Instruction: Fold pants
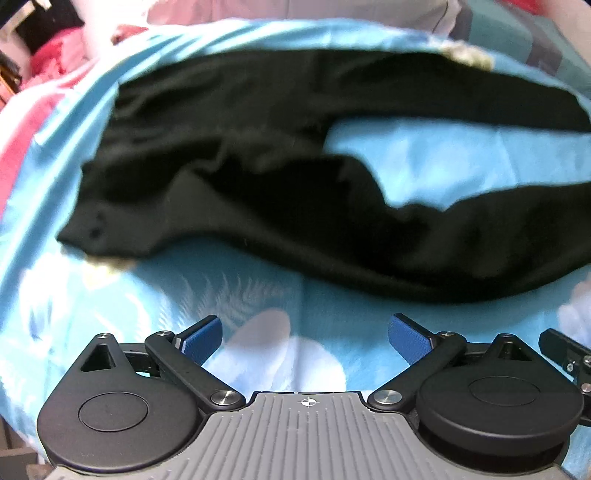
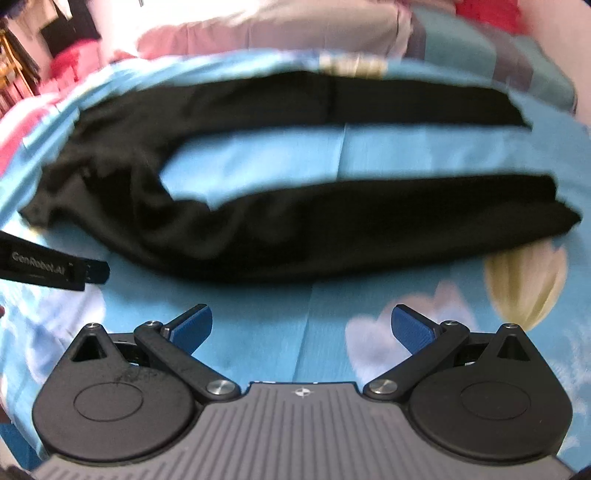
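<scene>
Black pants (image 1: 258, 177) lie spread on a light blue printed sheet (image 1: 424, 162), waist to the left, both legs running right with a strip of sheet between them. In the right wrist view the same pants (image 2: 332, 236) show both leg ends at the right. My left gripper (image 1: 306, 336) hovers over the sheet just short of the near leg, open, nothing between its blue pads (image 1: 203, 338). My right gripper (image 2: 303, 330) also stands open and empty, near the near leg's lower edge. The left gripper's side (image 2: 51, 264) shows at the right wrist view's left edge.
The sheet (image 2: 258, 155) carries cloud and balloon prints (image 2: 524, 284). Pink and red bedding (image 1: 48, 62) is piled at the far left, a pale pillow (image 2: 266, 33) and teal checked cloth (image 2: 480, 48) along the back.
</scene>
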`<state>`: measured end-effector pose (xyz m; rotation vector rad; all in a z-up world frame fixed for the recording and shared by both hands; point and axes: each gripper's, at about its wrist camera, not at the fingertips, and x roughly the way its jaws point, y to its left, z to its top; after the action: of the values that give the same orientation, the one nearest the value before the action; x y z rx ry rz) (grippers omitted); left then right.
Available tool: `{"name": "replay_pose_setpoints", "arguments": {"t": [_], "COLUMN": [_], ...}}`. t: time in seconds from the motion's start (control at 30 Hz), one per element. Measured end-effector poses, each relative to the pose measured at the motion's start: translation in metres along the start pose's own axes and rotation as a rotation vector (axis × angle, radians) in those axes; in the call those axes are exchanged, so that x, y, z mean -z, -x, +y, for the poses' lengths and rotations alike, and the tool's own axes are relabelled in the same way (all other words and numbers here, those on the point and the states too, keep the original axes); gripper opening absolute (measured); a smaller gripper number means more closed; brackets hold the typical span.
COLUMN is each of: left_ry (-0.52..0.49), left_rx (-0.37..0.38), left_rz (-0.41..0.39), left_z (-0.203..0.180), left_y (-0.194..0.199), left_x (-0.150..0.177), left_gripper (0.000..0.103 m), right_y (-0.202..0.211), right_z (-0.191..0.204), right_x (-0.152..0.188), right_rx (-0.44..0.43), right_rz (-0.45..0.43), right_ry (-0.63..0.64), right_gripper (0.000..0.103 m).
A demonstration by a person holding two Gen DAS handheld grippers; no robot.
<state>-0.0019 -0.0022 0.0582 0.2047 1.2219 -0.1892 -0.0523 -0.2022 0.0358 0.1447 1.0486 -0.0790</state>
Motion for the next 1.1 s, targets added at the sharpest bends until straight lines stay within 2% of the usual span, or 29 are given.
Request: {"name": "replay_pose_setpoints", "arguments": {"t": [0.17, 0.43, 0.6, 1.1], "left_ry": [-0.003, -0.028, -0.031, -0.041], "left_rx": [-0.008, -0.014, -0.01, -0.017], "left_rz": [-0.056, -0.069, -0.065, -0.049], "left_z": [-0.009, -0.022, -0.024, -0.03], "left_y": [0.032, 0.043, 0.048, 0.047], "left_x": [-0.011, -0.023, -0.025, -0.026], "left_gripper": [0.103, 0.103, 0.103, 0.103], "right_y": [0.042, 0.068, 0.062, 0.061], "right_z": [-0.007, -0.004, -0.008, -0.013], "right_x": [-0.004, -0.008, -0.026, -0.025], "right_rx": [-0.025, -0.06, -0.052, -0.05], "right_rz": [-0.107, -0.165, -0.161, -0.131], "right_ry": [-0.047, -0.062, -0.064, -0.101], "right_gripper": [0.103, 0.103, 0.103, 0.103]}}
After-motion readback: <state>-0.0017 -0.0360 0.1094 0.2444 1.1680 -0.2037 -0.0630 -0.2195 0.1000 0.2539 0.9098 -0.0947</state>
